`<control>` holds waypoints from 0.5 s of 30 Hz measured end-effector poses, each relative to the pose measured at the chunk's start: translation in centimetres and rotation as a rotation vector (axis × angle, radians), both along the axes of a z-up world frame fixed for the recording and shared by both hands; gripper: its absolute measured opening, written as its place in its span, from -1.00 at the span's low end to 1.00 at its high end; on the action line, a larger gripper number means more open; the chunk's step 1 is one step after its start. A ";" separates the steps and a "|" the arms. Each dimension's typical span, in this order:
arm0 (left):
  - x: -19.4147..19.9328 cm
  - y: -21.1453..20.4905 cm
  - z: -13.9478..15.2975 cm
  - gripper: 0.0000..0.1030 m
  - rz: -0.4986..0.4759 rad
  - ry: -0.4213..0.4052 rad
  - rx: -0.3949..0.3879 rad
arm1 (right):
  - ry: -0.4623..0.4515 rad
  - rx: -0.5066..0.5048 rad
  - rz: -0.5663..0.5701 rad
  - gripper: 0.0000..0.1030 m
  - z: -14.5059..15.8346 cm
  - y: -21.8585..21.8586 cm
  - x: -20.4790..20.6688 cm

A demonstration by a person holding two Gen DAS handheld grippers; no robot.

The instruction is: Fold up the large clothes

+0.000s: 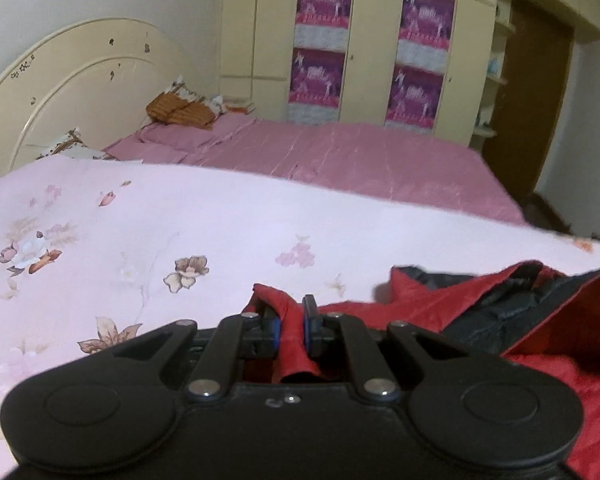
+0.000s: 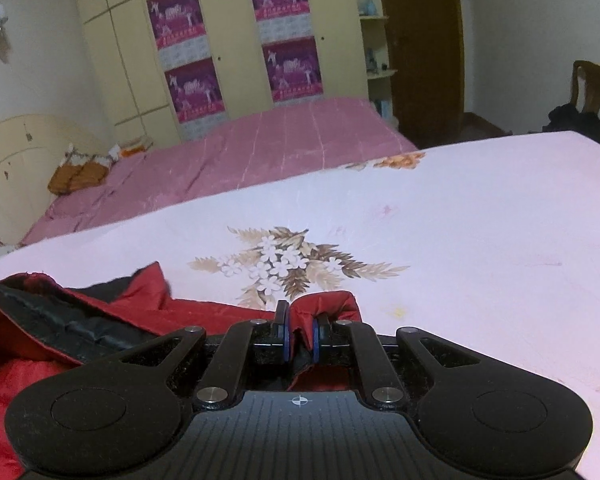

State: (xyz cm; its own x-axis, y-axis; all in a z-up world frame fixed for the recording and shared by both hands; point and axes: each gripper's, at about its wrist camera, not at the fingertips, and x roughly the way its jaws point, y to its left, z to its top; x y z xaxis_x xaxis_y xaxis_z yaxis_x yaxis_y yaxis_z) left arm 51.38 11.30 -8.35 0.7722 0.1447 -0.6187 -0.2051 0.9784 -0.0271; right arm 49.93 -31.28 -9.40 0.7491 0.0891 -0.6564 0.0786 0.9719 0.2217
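- Red jacket (image 1: 480,320) fabric is pinched tight in my left gripper (image 1: 291,322), the rest bunched to its right.
- My right gripper (image 2: 300,332) clamps another fold, above the floral bed sheet (image 2: 460,240).

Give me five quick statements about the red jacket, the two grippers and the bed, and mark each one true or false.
1. The left gripper is shut on red jacket fabric. True.
2. The right gripper is open and holds nothing. False: its fingers pinch a fold of the red jacket.
3. The jacket has a dark lining. True.
4. The jacket lies on a plain blue sheet. False: it lies on a pale pink floral sheet.
5. The wardrobe doors are bare. False: purple posters are stuck on them.
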 end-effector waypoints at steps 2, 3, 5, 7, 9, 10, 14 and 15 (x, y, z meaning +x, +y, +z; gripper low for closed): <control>0.8 0.0 -0.6 -0.71 0.010 0.037 0.011 | 0.016 0.004 -0.004 -0.81 -0.8 0.2 0.5; 1.1 0.0 -0.7 -0.67 0.015 0.046 0.016 | 0.029 0.012 -0.003 -0.81 -1.1 0.1 0.8; 1.6 0.3 -0.8 -0.65 0.023 0.057 0.019 | 0.031 0.038 -0.004 -0.77 -1.4 -0.2 1.3; 2.0 0.7 -0.6 -0.59 0.028 0.049 -0.004 | 0.019 0.053 -0.013 -0.47 -1.2 -0.4 1.5; 2.2 1.0 -0.4 -0.50 0.041 0.038 -0.034 | 0.002 0.062 -0.021 -0.18 -0.9 -0.3 1.9; 2.2 1.2 -0.2 -0.47 0.045 0.031 -0.057 | -0.006 0.072 -0.021 0.17 -0.8 -0.2 2.0; 1.9 1.4 0.9 0.10 0.056 -0.016 -0.075 | -0.064 0.041 -0.031 0.84 0.3 0.4 2.1; 1.4 1.2 1.5 0.76 0.069 -0.050 -0.041 | -0.068 0.043 -0.024 0.84 0.6 0.5 2.2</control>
